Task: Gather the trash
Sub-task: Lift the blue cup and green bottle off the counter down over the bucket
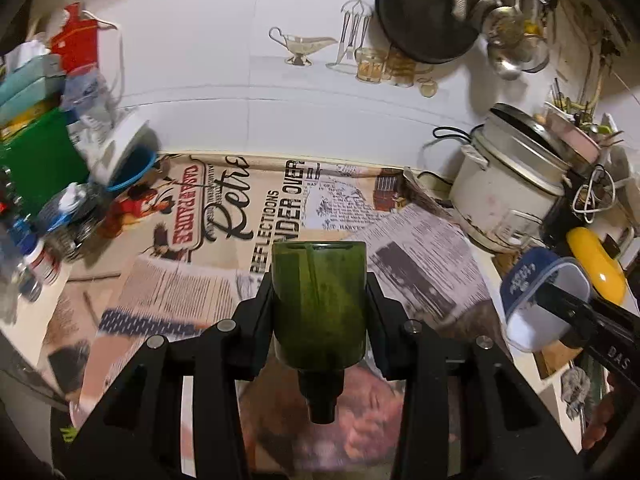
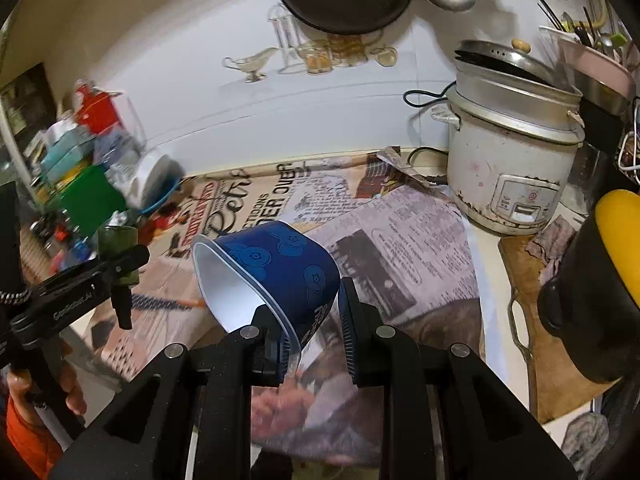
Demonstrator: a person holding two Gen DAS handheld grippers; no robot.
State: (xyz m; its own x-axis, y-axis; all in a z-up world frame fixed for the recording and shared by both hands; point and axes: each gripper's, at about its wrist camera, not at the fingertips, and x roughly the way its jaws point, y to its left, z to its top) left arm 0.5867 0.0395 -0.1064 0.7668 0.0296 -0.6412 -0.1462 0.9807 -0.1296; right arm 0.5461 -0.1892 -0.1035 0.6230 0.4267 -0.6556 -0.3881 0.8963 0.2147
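Your left claw [image 1: 320, 300] clamps a green bottle [image 1: 319, 304], neck toward you, base pointing away. Your right claw [image 2: 308, 332] pinches the wall of a blue cup [image 2: 276, 272], which looks empty. Both hang tilted down over the newspaper-covered tabletop [image 1: 420, 264]; a rice cooker [image 2: 512, 168] stands far right.

Home kitchen for sure — rice cooker [image 2: 508, 160] on the counter, wok [image 1: 420, 12] and ladles [image 1: 506, 40] hanging on the wall.
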